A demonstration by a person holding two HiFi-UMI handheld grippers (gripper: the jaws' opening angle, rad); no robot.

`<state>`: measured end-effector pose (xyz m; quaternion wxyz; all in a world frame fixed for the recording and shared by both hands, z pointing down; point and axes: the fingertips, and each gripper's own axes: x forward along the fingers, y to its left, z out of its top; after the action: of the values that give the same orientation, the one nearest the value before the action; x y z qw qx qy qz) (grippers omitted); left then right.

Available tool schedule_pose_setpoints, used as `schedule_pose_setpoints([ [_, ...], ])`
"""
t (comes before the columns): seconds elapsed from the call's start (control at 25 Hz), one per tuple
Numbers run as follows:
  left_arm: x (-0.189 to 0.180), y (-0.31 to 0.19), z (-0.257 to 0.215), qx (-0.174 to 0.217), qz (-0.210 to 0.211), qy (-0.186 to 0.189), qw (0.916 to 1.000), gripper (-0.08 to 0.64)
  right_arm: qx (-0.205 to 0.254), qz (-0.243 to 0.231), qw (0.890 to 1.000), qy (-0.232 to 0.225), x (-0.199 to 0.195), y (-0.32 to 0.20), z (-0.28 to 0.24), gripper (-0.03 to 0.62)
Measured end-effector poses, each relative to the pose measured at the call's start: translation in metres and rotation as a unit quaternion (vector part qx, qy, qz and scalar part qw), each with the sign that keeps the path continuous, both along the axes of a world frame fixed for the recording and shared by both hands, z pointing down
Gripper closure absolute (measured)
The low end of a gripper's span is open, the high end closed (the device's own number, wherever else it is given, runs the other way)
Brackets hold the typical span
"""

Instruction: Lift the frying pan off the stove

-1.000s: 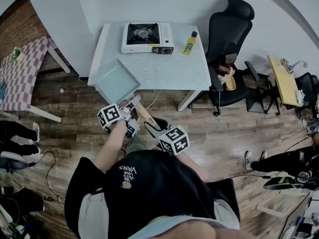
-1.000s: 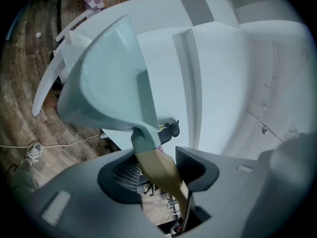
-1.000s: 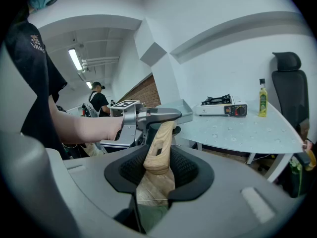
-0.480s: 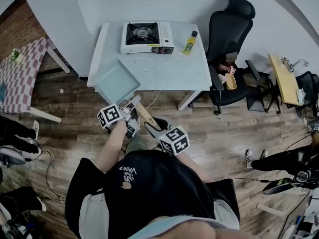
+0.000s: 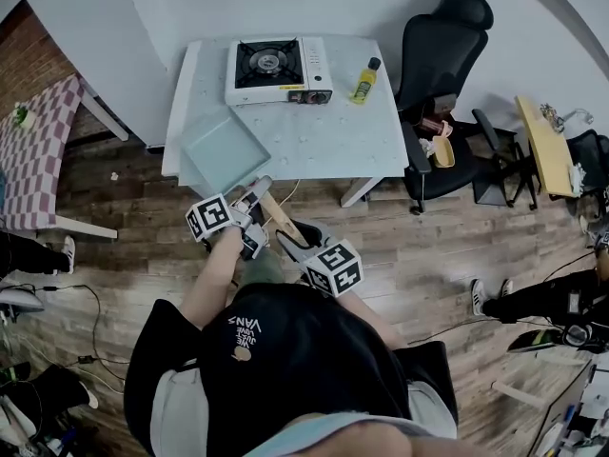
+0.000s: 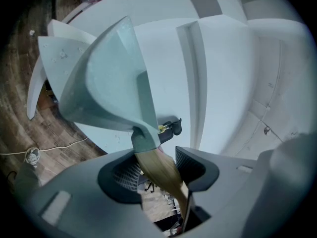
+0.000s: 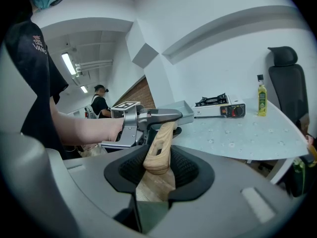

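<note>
Holding the frying pan (image 5: pixel 221 152) by its wooden handle (image 5: pixel 276 219) with both claws: my left gripper (image 5: pixel 250 206) pinches the handle close to the pan, my right gripper (image 5: pixel 293 246) clamps its butt end. The pan hangs by the front corner of the table (image 5: pixel 324 131), well apart from the stove (image 5: pixel 276 69), whose burner is bare — so I judge the lift itself done. Next calls for firm grips and a level pan while I pick a spot to set it
</note>
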<state>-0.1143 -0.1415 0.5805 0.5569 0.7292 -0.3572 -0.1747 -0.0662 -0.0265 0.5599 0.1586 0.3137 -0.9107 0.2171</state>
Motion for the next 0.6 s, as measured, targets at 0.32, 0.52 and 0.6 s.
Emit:
schedule_pose_setpoints([
  [0.32, 0.0, -0.063, -0.014, 0.009, 0.022, -0.008, 0.9997, 0.353, 0.006, 0.021, 1.0, -0.009, -0.006, -0.061, -0.01, 0.448],
  [0.52, 0.001, -0.09, -0.024, 0.02, 0.024, -0.012, 0.9994, 0.353, 0.02, 0.035, 0.999, -0.015, -0.005, -0.089, -0.02, 0.454],
  [0.6, 0.001, -0.095, -0.026, 0.022, 0.022, -0.011, 0.9995, 0.353, 0.023, 0.036, 0.999, -0.02, -0.006, -0.094, -0.023, 0.454],
])
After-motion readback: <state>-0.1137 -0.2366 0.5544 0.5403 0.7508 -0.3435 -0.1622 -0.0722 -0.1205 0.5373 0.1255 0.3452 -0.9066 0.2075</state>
